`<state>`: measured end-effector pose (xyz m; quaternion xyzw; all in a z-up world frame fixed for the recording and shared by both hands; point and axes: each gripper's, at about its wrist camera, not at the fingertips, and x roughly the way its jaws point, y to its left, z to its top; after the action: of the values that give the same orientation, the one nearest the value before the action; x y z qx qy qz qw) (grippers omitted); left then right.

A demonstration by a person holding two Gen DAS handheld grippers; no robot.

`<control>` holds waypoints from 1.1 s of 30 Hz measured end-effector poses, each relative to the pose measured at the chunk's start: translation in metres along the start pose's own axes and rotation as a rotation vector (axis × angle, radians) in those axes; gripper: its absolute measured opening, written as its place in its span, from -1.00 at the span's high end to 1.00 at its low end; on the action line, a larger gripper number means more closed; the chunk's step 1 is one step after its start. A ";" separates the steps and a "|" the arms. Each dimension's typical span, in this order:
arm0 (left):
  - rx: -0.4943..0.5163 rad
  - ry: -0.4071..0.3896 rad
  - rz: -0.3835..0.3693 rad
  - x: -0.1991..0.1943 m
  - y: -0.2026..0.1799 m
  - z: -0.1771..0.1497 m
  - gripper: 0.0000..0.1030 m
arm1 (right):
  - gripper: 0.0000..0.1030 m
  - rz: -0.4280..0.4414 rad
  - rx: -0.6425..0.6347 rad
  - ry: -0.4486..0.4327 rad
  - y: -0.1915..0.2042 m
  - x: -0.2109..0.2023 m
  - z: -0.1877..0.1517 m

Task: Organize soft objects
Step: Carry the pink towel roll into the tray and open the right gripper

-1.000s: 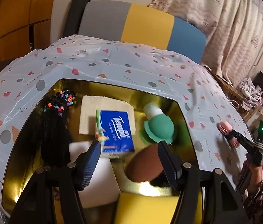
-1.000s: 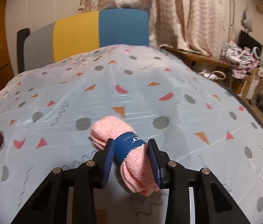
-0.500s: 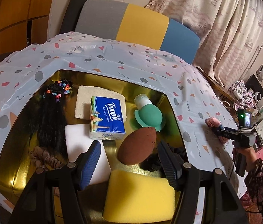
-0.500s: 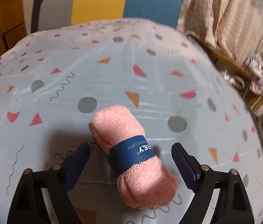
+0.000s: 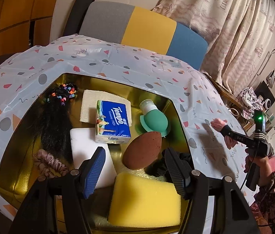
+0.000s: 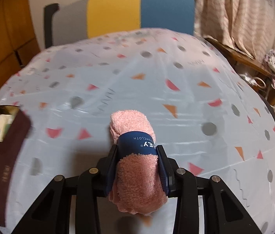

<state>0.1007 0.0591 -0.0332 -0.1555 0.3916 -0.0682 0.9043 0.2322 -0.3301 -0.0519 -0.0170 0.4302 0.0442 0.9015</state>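
The right tool (image 6: 137, 167) has just closed on the pink towel roll (image 6: 135, 159), while the left tool (image 5: 135, 167) stands spread over the gold tray (image 5: 28, 128) at 9 o'clock.

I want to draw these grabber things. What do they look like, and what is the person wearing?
Both are black frames with silver bolts. The left gripper has two ribbed blue pads. The right gripper has dark blue pads too; from the other camera it shows a black handle, a green light, a thin black cable. The person's sleeve is dark and flowery.
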 end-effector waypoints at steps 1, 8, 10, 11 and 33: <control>-0.008 -0.003 -0.001 -0.001 0.002 0.000 -0.24 | 0.26 0.007 -0.005 -0.007 0.006 -0.003 0.001; -0.027 -0.012 0.007 -0.008 0.012 -0.001 -0.24 | 0.26 0.174 -0.026 -0.082 0.072 -0.041 0.013; -0.030 -0.012 0.005 -0.008 0.015 -0.001 -0.24 | 0.26 0.218 -0.047 -0.100 0.095 -0.051 0.014; -0.029 -0.011 0.000 -0.009 0.015 -0.001 -0.24 | 0.25 0.245 -0.058 -0.103 0.108 -0.055 0.015; -0.012 0.003 0.025 -0.015 0.020 -0.008 -0.24 | 0.08 0.392 -0.217 0.024 0.281 -0.004 0.024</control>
<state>0.0847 0.0797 -0.0342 -0.1562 0.3951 -0.0548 0.9036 0.2215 -0.0488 -0.0318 -0.0303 0.4287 0.2643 0.8634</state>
